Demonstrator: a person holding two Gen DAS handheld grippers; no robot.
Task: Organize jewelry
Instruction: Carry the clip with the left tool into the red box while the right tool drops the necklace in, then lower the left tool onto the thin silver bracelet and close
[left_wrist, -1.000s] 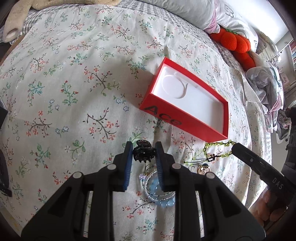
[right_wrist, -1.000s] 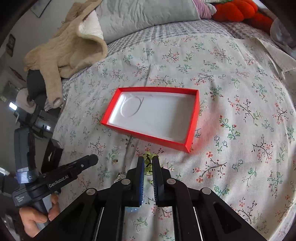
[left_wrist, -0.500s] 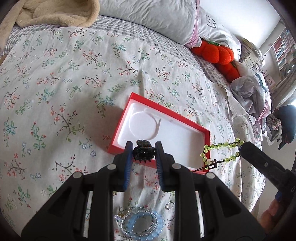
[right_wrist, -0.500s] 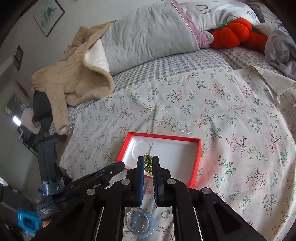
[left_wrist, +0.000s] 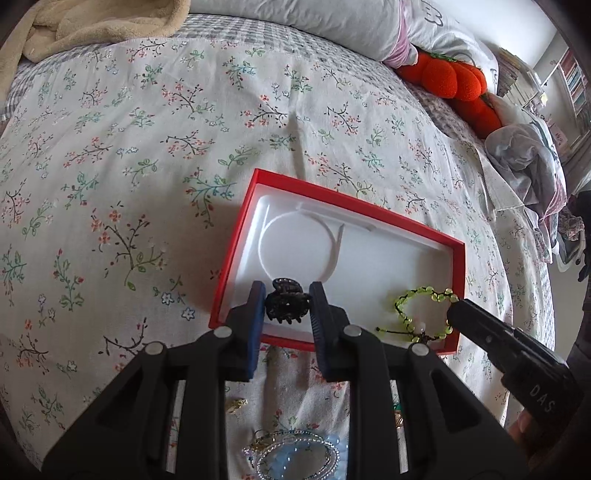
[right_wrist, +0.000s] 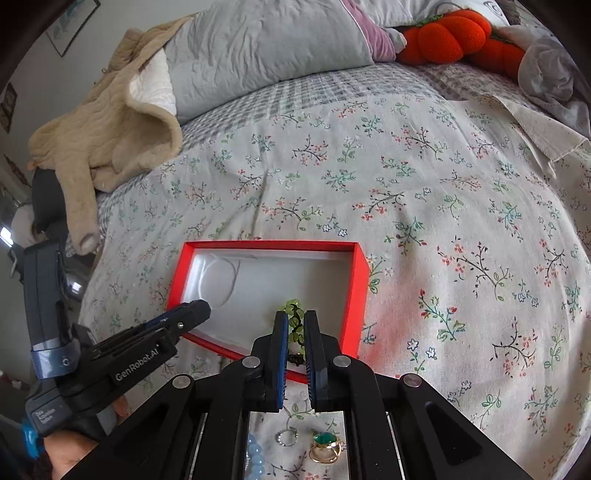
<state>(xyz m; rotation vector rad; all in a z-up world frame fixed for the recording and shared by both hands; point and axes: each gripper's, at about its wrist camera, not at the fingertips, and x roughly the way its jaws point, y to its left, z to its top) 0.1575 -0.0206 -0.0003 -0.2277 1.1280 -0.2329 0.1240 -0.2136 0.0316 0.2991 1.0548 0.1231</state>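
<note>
A red box (left_wrist: 369, 210) with a white liner lies open on the floral bedspread; it also shows in the right wrist view (right_wrist: 358, 288). My left gripper (left_wrist: 287, 306) is shut on a black hair claw clip (left_wrist: 286, 304), held over the box's near left corner. My right gripper (right_wrist: 295, 325) is shut on a green bead bracelet (right_wrist: 294, 321) over the box's near right part; the bracelet (left_wrist: 421, 310) hangs into the box in the left wrist view. The left gripper (right_wrist: 184, 314) shows at the box's left edge in the right wrist view.
On the bedspread near me lie a blue bead bracelet (left_wrist: 299, 458), a small gold piece (left_wrist: 236, 402), a silver ring (right_wrist: 286, 437) and a gold ring with a green stone (right_wrist: 325, 445). Pillows (right_wrist: 266, 44), a beige jacket (right_wrist: 107, 125) and an orange plush (right_wrist: 450, 37) lie at the back.
Both grippers have lifted their pieces off the bedspread and carried them forward over the red box, then lowered towards its near edge. The loose jewelry stayed behind.
</note>
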